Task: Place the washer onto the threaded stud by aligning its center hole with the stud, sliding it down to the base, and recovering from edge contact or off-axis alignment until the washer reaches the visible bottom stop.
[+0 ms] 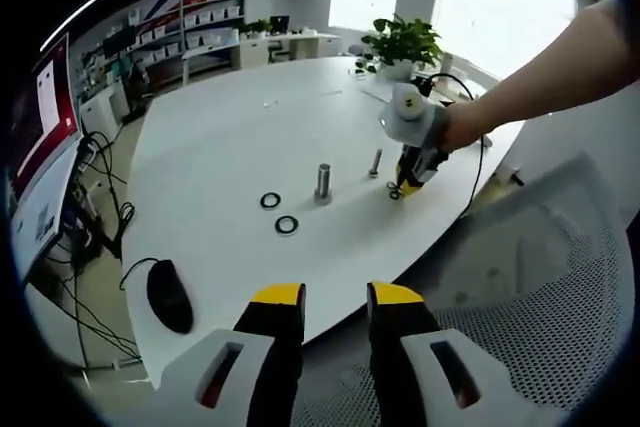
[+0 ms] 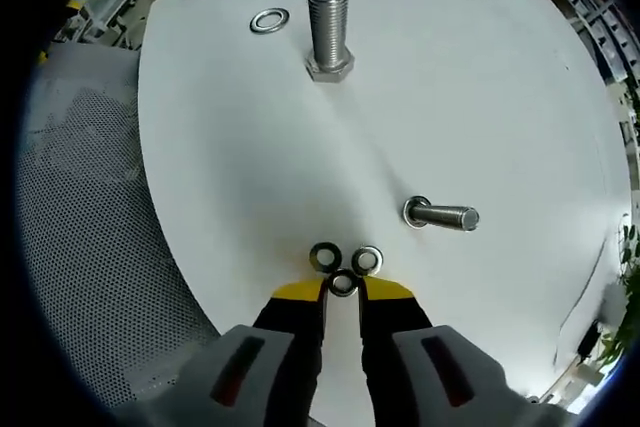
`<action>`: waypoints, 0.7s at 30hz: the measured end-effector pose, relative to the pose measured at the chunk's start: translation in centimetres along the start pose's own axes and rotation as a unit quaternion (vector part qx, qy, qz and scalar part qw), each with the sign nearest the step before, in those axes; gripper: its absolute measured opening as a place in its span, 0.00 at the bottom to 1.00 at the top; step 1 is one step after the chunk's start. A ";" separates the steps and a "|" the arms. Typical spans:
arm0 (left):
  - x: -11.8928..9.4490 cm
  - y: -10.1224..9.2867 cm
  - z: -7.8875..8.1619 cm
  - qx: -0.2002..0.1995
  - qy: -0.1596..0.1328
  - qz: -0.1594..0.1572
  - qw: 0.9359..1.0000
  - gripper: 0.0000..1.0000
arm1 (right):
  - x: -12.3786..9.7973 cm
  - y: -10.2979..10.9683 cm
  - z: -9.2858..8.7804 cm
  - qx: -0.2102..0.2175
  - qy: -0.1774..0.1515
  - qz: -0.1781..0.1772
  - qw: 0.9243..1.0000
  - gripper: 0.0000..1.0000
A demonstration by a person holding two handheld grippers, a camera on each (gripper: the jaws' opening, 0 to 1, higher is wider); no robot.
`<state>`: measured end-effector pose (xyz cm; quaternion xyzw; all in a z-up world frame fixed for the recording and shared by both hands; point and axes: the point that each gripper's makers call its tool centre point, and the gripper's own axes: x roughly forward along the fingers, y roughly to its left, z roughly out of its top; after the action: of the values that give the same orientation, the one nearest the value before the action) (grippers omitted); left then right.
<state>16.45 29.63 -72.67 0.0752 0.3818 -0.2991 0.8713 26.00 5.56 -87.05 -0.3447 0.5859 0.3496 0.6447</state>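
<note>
Right gripper (image 2: 343, 292) jaws nearly closed on washer (image 2: 343, 285), well short of upright stud (image 2: 329, 32), left gripper (image 1: 335, 312) open, empty, far from stud

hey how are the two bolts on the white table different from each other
The large bolt is thick; the small bolt is much slimmer. In the right gripper view the large bolt has a hexagonal head flat on the table, while the small bolt's base looks round like a washer. The small bolt stands closer to the right gripper and the cluster of three washers; the large bolt stands farther, beside a single washer. Both are silver, threaded and upright.
</note>
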 end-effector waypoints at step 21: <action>-0.2 0.0 0.4 0.003 -0.011 0.000 1.000 0.22 | -0.1 0.1 0.2 0.082 -0.089 -0.022 0.992 0.14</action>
<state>16.60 29.55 -72.27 0.0749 0.3711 -0.3011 0.8752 26.04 5.72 -86.99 -0.2711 0.5449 0.3154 0.7281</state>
